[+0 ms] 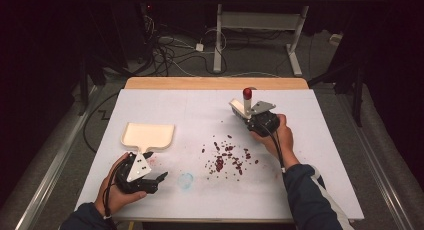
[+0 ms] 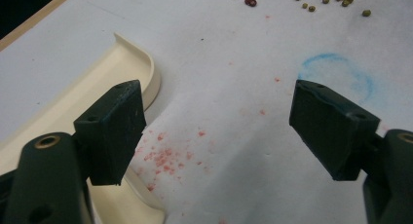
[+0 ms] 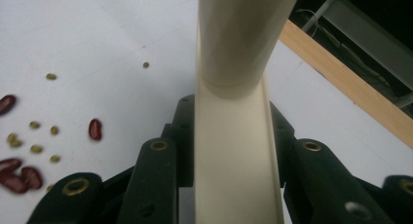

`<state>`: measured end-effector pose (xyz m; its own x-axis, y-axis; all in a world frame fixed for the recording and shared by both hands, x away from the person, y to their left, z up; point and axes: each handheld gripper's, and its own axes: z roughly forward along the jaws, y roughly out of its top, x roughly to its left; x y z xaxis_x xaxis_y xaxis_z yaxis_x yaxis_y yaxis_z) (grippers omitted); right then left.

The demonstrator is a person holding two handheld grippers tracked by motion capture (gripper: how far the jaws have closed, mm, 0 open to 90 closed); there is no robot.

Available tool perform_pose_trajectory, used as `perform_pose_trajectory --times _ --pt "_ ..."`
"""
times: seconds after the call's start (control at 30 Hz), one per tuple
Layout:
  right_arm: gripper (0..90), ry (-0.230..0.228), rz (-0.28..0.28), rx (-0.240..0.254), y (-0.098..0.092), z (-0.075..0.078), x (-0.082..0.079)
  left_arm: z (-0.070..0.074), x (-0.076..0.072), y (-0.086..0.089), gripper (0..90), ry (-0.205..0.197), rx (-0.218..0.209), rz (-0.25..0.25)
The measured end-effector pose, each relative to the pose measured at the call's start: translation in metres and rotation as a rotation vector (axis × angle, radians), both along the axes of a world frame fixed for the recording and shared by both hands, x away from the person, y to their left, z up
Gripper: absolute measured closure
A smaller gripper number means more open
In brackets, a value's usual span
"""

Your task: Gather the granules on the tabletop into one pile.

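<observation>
- High view: the right claw (image 1: 248, 113) is closed on a cream brush (image 1: 247, 101) with a red tip, handle upright between the jaws.
- Right gripper view: the handle (image 3: 234, 151) runs straight up from the clamped jaws, its long axis along theirs.
- The scattered beans (image 1: 227, 155) lie on the bench (image 1: 300, 140) just nearer the person than this claw, toward the left claw.
- The left claw (image 1: 159, 179) stands wide open and empty, the dustpan (image 1: 148, 136) just beyond it, its handle end beside the jaws.
- Judgement: the sweep runs from the beans toward the dustpan.
</observation>
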<state>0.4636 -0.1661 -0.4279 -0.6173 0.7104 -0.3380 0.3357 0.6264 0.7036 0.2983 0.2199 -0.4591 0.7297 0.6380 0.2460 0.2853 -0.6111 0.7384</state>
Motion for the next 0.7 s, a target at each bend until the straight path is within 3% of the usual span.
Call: perform_pose_trajectory --times 0.17,0.47,0.7 --pt "67.3 -0.014 0.041 -0.031 0.014 -0.005 0.011 0.000 0.000 0.003 18.7 0.007 -0.007 0.003" --pt "67.1 -0.014 0.168 -0.105 0.041 -0.015 0.003 0.001 -0.003 0.004 17.9 0.009 -0.007 -0.003" --pt "67.0 -0.003 0.296 -0.066 0.049 -0.016 -0.007 0.000 -0.003 0.004 18.0 0.010 -0.004 -0.007"
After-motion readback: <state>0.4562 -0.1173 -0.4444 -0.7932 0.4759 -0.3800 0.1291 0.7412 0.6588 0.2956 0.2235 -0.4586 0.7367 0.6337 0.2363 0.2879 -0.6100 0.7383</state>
